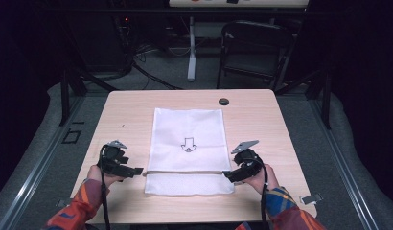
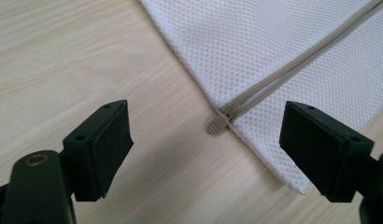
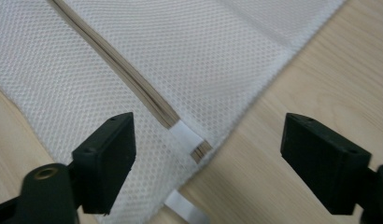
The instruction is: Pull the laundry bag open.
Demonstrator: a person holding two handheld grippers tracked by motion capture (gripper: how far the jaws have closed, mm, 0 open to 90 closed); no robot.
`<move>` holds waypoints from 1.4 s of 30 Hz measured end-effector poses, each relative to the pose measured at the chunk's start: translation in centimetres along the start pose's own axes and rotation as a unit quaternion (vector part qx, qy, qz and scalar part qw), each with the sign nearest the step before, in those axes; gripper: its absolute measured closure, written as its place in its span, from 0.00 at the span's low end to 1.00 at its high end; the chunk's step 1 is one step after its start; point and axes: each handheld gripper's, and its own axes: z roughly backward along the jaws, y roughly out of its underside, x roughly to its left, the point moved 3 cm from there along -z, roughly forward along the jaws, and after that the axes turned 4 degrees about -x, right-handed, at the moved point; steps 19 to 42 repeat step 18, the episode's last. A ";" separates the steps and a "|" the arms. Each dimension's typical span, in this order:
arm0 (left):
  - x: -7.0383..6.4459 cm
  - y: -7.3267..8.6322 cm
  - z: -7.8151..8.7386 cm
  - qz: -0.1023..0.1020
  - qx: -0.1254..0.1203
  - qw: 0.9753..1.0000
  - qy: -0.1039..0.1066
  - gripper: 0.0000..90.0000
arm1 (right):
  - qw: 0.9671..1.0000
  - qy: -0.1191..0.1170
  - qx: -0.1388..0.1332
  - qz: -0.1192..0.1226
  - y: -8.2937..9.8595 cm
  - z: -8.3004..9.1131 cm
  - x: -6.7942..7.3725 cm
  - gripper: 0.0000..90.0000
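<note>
I've got a tool in each hand, low over the near half of the bench [image 1: 127,110], one at either side of the white mesh bag [image 1: 189,139] that lies flat in the middle of the wood. The bag's long sides run away from me, a small arrow mark [image 1: 188,144] printed near its middle, and a beige zipper [image 1: 185,171] crosses it from edge to edge close to my end. My left tool [image 1: 138,170] sits just off the bag's left edge, level with that zipper line; in the left gripper view its jaws stand wide apart, nothing between the pads, and the zipper's beige end tab [image 2: 217,124] pokes out past the mesh edge onto bare wood between them. The mesh bag [image 2: 273,56] runs off to the upper right there, the zipper [image 2: 301,60] cutting across it on a slant. My right tool [image 1: 229,175] is at the bag's right edge, also level with the zipper; in the right gripper view its jaws are spread wide as well, holding nothing, hovering over the bag's edge [image 3: 236,126]. Between them I see the zipper [image 3: 119,65] end at a small white fabric tab [image 3: 186,134] right at the border of the mesh, and a second white tab [image 3: 185,208] peeks out lower down at the hem. Far across the bench, a small dark round cap [image 1: 224,101] sits in the wood, well apart from the bag.
</note>
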 end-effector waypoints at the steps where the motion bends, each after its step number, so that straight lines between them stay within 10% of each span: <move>1: 0.1 0.1 0.1 0.003 -0.005 1.000 -0.004 0.17 | 1.000 0.003 0.002 -0.007 0.2 0.4 -0.3 0.16; 18: 2.8 1.1 0.0 0.033 -0.025 0.998 -0.039 0.09 | 0.997 0.058 0.033 -0.039 4.0 2.5 -4.1 0.00; 42: 2.8 1.1 0.0 0.033 -0.025 0.998 -0.039 0.09 | 0.997 0.058 0.033 -0.039 4.0 2.5 -4.1 0.00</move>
